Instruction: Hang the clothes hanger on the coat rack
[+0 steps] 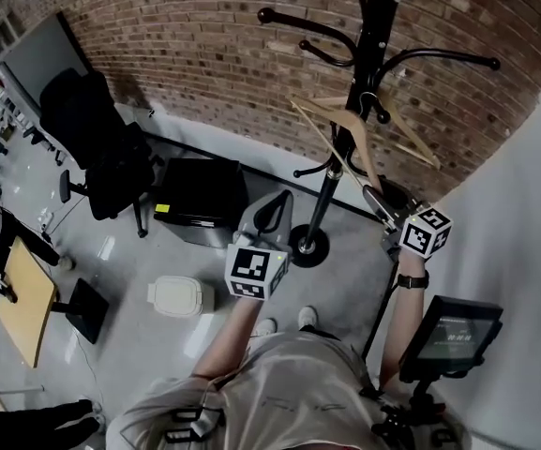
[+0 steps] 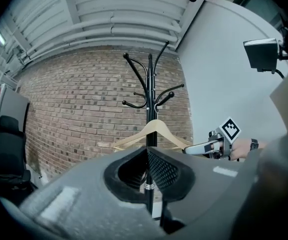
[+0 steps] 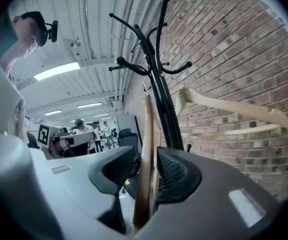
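The wooden clothes hanger [image 1: 359, 129] hangs by its hook from a lower peg of the black coat rack [image 1: 373, 26], in front of the brick wall. My right gripper [image 1: 375, 195] sits at the hanger's lower right arm. In the right gripper view that arm [image 3: 146, 149] stands between the jaws with a small gap to the pads, so the right gripper [image 3: 151, 156] is open around it. My left gripper [image 1: 272, 204] is held level near the rack's pole, to the left of the hanger. Its jaws [image 2: 146, 151] meet at the tips, with nothing in them.
The rack's round base [image 1: 308, 245] stands on the floor right in front of the person's feet. A black box [image 1: 200, 190], a white container [image 1: 181, 295] and an office chair [image 1: 97, 139] lie to the left. A monitor on a stand [image 1: 453, 334] is close at the right, by a white wall.
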Tool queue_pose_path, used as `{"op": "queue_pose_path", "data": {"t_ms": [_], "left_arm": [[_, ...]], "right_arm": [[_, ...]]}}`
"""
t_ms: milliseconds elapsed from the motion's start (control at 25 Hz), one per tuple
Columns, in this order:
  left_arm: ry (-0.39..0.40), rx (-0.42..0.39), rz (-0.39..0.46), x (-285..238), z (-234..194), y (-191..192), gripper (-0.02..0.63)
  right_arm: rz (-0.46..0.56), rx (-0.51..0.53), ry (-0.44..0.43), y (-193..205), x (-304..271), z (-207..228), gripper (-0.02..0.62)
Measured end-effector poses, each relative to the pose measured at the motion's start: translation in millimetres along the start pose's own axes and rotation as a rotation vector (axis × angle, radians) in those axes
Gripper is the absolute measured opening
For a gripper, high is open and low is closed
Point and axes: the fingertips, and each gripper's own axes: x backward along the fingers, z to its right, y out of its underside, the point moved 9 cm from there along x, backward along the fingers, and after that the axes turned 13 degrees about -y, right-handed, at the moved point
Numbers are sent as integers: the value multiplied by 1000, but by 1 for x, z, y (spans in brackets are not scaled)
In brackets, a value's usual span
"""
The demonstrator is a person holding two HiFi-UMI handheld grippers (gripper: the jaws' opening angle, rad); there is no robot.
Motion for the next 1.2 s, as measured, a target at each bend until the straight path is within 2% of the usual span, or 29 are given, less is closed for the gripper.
{"op": "queue_pose_path", "data": {"t_ms": [200,360,440,600,680,720,840,960,1080,1200], "left_arm": [[73,15,-4,1,14,-2,0],[131,17,-2,4,19,-6,0],[153,21,2,8,19,-8,0],[197,24,-2,20,21,-7,0],[226,22,-4,27,22,-7,0],[240,19,-2,31,22,-8,0],[280,15,8,42,20,-7,0],[329,34,-8,55,19,-2,0],[367,48,-14,68,20,4,0],[386,62,-23,80,23,7,0]], "right_arm": [[75,12,150,-5,51,-7,152],[139,78,263,-16,83,-23,195],[156,91,294,-17,91,-34,195],[162,83,340,-4,98,-64,132],[174,63,369,7,100,-80,123],[188,53,389,13,100,-89,119],[262,43,469,29,101,-119,50],[310,37,510,42,94,-149,36],[285,62,546,55,83,-184,6],[260,83,564,63,72,-213,5]]}}
